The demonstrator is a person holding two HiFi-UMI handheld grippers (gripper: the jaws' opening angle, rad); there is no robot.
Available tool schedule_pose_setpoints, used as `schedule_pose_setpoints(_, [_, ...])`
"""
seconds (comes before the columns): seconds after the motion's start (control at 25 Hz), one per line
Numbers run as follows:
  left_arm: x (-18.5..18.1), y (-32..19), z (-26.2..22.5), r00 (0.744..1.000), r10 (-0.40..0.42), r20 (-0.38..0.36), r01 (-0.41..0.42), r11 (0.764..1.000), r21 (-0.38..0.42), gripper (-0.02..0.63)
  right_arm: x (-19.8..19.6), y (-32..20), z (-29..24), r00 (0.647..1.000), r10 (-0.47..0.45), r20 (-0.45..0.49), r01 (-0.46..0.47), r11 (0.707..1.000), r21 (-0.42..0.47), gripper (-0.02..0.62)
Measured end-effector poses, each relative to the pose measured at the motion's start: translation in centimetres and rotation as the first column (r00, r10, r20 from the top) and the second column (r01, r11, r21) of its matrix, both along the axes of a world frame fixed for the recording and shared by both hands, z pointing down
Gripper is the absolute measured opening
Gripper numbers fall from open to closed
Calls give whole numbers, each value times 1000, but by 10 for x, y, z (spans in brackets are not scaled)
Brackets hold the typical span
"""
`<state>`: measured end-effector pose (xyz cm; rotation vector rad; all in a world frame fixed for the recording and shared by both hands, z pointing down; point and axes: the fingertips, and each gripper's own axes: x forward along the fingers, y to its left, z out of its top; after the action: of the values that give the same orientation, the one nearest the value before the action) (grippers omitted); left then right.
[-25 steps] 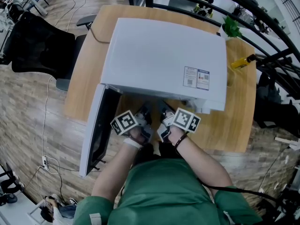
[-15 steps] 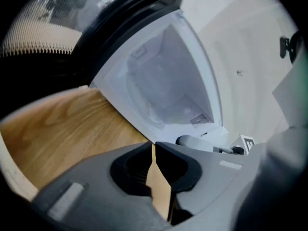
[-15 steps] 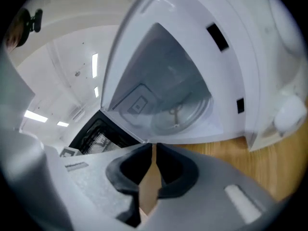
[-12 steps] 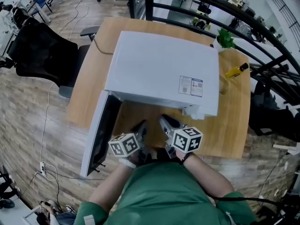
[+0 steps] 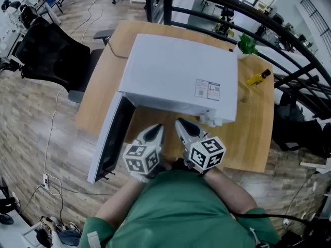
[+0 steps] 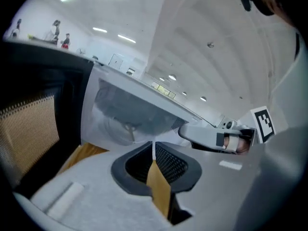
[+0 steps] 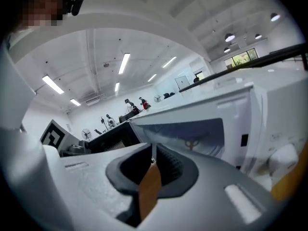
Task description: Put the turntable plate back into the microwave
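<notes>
Pulling back from microwave (image 5: 176, 76) since earlier, L gripper (image 5: 159, 128) & R gripper (image 5: 180, 123) sit pinched shut, empty; R jaws just been closing. Only gripper views show turntable plate (image 6: 126, 129) inside it; head view sees only its top.

Head view steeply down over microwave (image 5: 176, 71); both gripper views close, toward its open cavity.

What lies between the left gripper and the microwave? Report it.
Just bare wooden table between the left gripper and microwave, shown in the head view.
</notes>
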<state>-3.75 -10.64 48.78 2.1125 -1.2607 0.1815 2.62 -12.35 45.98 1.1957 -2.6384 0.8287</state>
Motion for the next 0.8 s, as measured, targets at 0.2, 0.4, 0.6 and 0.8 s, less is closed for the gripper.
schedule_pose_setpoints(0.2, [-9, 0, -34, 997, -10, 70, 2, 993, 115, 25, 7, 4, -27, 998, -7, -56, 13, 993, 114, 33])
schedule_pose_setpoints(0.4, [-12, 2, -67, 993, -13, 113, -12, 975, 220, 24, 14, 8, -52, 996, 15, -82, 3, 977, 215, 18])
schedule_pose_setpoints(0.6, [-17, 3, -83, 991, -47, 123, 10, 959, 283, 23, 13, 14, -73, 998, 1, -56, 14, 964, 266, 18])
schedule_pose_setpoints(0.8, [-11, 5, -82, 991, -40, 126, 1, 957, 291, 23, 11, 18, -75, 996, -20, -91, 45, 957, 286, 18])
